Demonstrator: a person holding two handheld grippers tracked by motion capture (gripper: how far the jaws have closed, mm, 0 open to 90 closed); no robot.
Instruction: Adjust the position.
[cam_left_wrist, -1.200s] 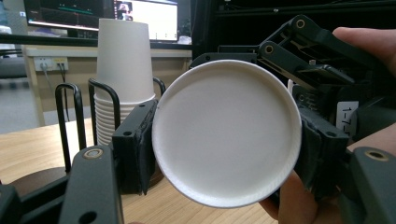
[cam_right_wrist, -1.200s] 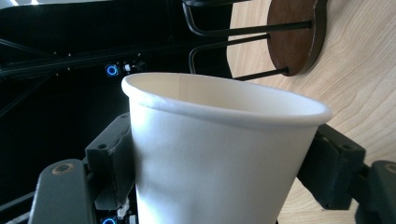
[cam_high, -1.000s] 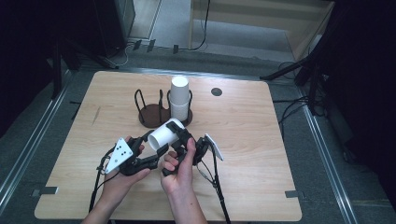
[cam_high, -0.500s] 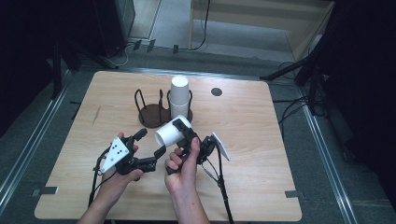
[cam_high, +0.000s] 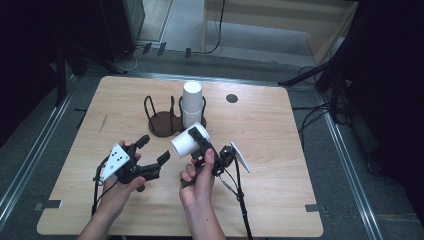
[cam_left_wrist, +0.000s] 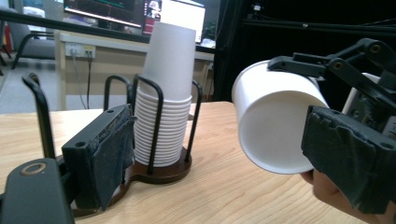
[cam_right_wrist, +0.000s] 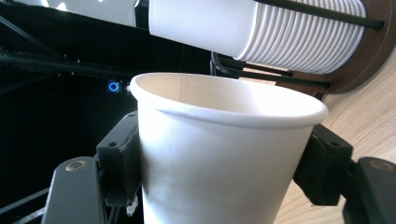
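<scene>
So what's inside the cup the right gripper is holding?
The cup in the right gripper shows a bare white inner wall near its rim; the bottom is hidden.

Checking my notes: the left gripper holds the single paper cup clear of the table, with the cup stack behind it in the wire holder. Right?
Not quite: the right gripper holds the paper cup, as the high view shows. The left gripper is open. The cup stack does stand in the wire holder.
</scene>
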